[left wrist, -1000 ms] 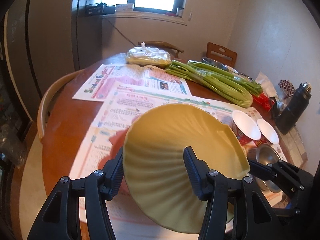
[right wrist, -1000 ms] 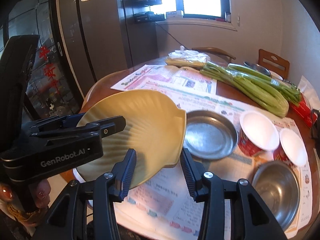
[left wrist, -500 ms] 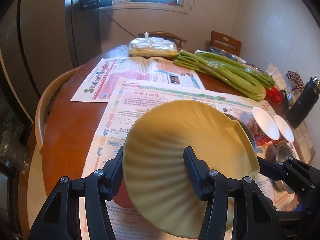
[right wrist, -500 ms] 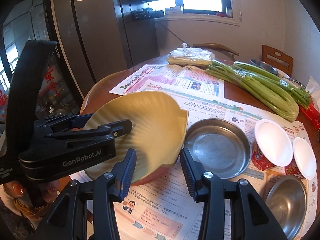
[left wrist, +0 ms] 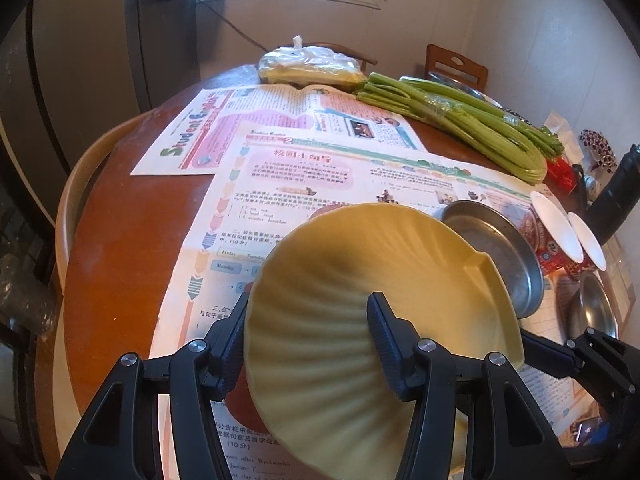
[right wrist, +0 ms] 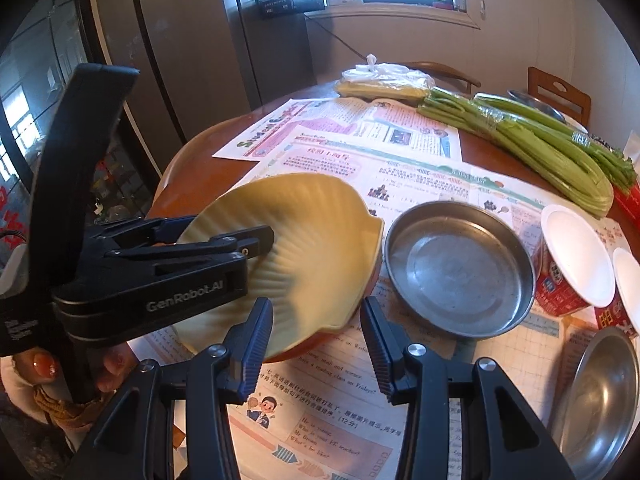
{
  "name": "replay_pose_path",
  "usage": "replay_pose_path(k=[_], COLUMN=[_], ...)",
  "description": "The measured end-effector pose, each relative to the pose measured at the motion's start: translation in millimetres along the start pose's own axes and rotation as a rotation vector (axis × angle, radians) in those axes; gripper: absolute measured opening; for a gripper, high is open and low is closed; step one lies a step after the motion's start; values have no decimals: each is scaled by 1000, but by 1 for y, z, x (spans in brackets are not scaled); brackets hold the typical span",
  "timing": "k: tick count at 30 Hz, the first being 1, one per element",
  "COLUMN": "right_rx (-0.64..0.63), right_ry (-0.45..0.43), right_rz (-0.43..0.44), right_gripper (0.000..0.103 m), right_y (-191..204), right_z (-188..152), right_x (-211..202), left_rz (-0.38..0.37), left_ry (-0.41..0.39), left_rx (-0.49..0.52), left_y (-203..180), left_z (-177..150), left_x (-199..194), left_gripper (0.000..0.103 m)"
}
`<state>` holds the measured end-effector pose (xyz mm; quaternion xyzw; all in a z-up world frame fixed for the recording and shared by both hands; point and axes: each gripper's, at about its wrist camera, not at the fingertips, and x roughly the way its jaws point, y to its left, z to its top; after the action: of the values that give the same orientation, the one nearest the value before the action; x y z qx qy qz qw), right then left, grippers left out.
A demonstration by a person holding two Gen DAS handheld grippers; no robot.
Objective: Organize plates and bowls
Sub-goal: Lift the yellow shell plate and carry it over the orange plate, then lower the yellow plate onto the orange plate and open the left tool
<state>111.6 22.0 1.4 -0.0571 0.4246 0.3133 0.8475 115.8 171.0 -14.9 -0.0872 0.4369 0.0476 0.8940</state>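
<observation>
Between the fingers of the left gripper (left wrist: 307, 300) sits the near wall of the yellow plate (left wrist: 360, 272). One pad lies on its ribbed inside and the other behind its outer side, so the jaws are pinching the plate. The plate is shell-shaped and hangs tilted, its far rim higher, low over the newspaper (right wrist: 420, 176) on the round wooden table (left wrist: 120, 240). Just under the plate's near edge an orange-red dish (right wrist: 316, 350) shows; whether the two touch cannot be told.

On the near right of the plate, the right gripper (right wrist: 316, 308) has its jaws standing apart with a gap, its pads pressing on nothing. The plate's rim shows just beyond that gap. A hand (right wrist: 44, 364) grips the left gripper's handle, left of the plate.

Just right of the plate lies a shallow steel pan (right wrist: 460, 272), close to the plate's rim. Beyond the pan stand two red cups with white lids (right wrist: 576, 256), and nearer than those a steel bowl (right wrist: 600, 392). Well behind the plate lie wrapped celery bunches (right wrist: 540, 144) and a knotted plastic bag (right wrist: 384, 78).
</observation>
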Motion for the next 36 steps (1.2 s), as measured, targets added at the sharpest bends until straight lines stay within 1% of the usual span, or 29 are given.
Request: replay_pose_path(k=[6, 11, 14, 23, 26, 30, 36], right_rx=[-9, 15, 15, 1, 3, 7, 22], right_ry=[19, 15, 15, 28, 25, 20, 17], right_rz=[4, 20, 24, 15, -1, 1, 18], right_gripper=[47, 47, 47, 47, 47, 47, 47], right_y=[5, 1, 2, 5, 5, 2, -1], right_z=[-3, -2, -2, -5, -5, -5, -5], right_x=[7, 7, 8, 14, 14, 12, 11], left_rz=[25, 29, 46, 65, 70, 96, 91], left_ry=[-5, -3, 0, -10, -14, -17, -13], left_rx=[13, 12, 15, 35, 40, 55, 39], left_y=[0, 2, 3, 0, -1, -5, -3], left_z=[1, 0, -1, -1, 0, 0, 2], left_x=[5, 9, 12, 16, 17, 20, 18], left_gripper=[58, 58, 58, 59, 59, 59, 59])
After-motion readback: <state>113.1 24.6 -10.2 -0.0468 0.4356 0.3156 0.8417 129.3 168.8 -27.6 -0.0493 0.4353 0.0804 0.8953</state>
